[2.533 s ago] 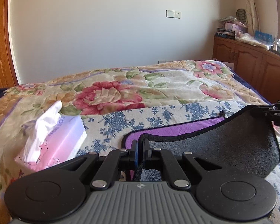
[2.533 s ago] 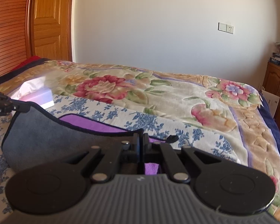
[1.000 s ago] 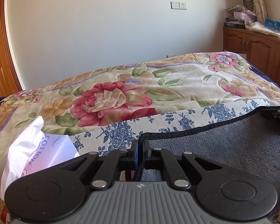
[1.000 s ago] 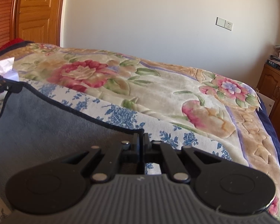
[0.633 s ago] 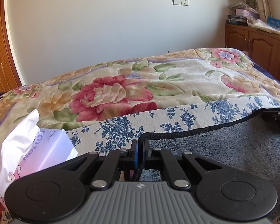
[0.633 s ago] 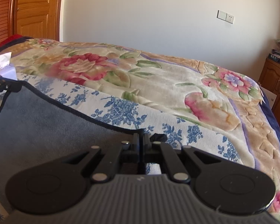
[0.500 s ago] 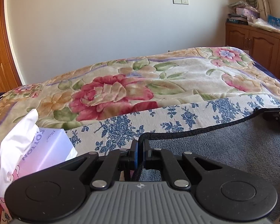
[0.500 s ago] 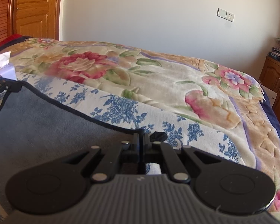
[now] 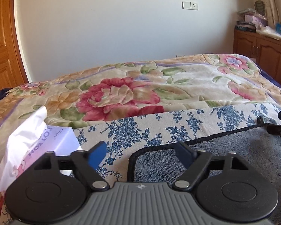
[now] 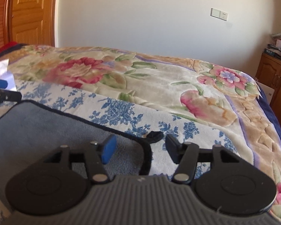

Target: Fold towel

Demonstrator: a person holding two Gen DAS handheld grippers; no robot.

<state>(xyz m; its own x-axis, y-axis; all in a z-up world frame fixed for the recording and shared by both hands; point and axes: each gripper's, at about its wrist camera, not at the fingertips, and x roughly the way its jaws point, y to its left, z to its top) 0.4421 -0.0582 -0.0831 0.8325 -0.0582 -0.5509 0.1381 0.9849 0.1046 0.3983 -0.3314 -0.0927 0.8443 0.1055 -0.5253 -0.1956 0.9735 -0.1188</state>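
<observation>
A grey towel with a black hem (image 9: pixel 224 155) lies flat on the blue-flowered sheet; its grey face also fills the lower left of the right wrist view (image 10: pixel 46 131). My left gripper (image 9: pixel 140 152) is open, and the towel's left corner lies between its fingers, released. My right gripper (image 10: pixel 139 147) is open over the towel's right corner, with a small black loop (image 10: pixel 155 136) at the hem just ahead. Each gripper's tip shows at the edge of the other's view.
A tissue box with a white tissue sticking up (image 9: pixel 37 140) stands left of the towel. A floral blanket (image 9: pixel 121 97) covers the bed beyond. Wooden cabinets (image 9: pixel 262 50) line the right wall, a wooden door (image 10: pixel 28 13) is at the left.
Both grippers have opened and let go of the towel's corners. The towel edge has dropped onto the bed.
</observation>
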